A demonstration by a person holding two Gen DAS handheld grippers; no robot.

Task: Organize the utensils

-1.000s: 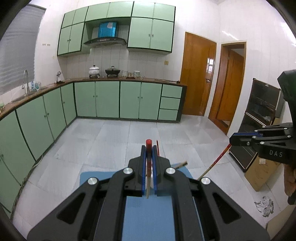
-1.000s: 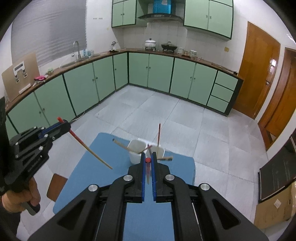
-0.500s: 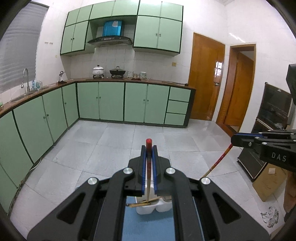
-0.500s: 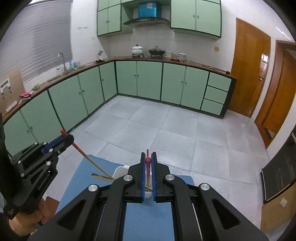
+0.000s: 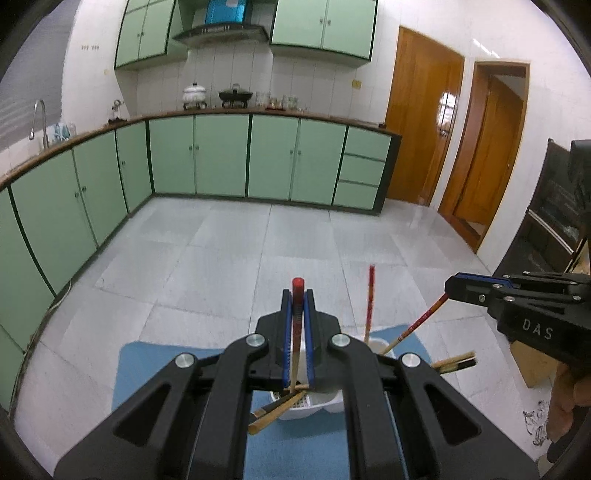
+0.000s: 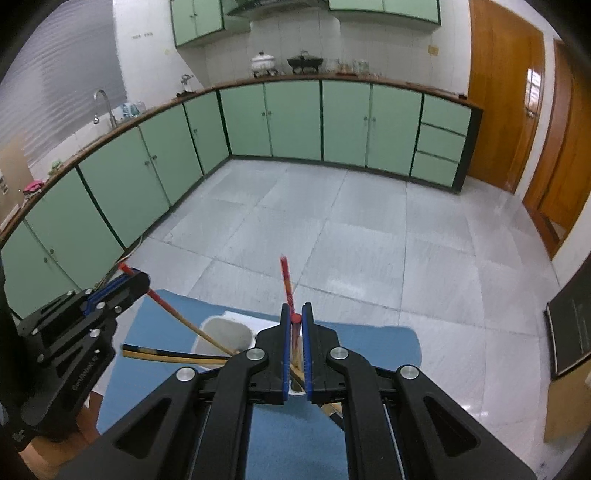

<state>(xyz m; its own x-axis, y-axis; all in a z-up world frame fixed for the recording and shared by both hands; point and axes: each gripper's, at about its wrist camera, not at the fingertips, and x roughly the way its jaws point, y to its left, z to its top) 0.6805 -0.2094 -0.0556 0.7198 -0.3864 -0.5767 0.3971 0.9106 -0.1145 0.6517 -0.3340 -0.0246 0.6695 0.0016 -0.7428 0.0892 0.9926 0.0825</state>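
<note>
Both tongs clamped on chopsticks, tips going into holder.

Left gripper [image 5: 297, 332] pinching red-topped bamboo chopstick [image 5: 295, 334], lower centre, long axis near-vertical, red end up. Right gripper [image 6: 294, 345] pinching second red-topped chopstick [image 6: 294, 332], same. Lower tips inside white plastic utensil holder [image 5: 314, 404] on blue mat [image 5: 155, 363] before releasing; avoid crossed sticks.

My landmark is the long run of green base cabinets [image 5: 221, 158] under a brown countertop [image 5: 258, 112]. On that counter sit a white lidded pot [image 5: 195, 94] and, just beside it to the right, a black pan [image 5: 235, 95], then a row of small jars [image 5: 280, 101]. Above them hangs a range hood [image 5: 221, 31] between green wall cupboards [image 5: 325, 27]. At the counter's left end stands a tap [image 5: 38, 120]. Right of the cabinets are two wooden doors [image 5: 424, 129]. In front of the cabinets spreads a grey tiled floor [image 5: 258, 251]. A cardboard box [image 6: 565, 410] sits far right of them.
</note>
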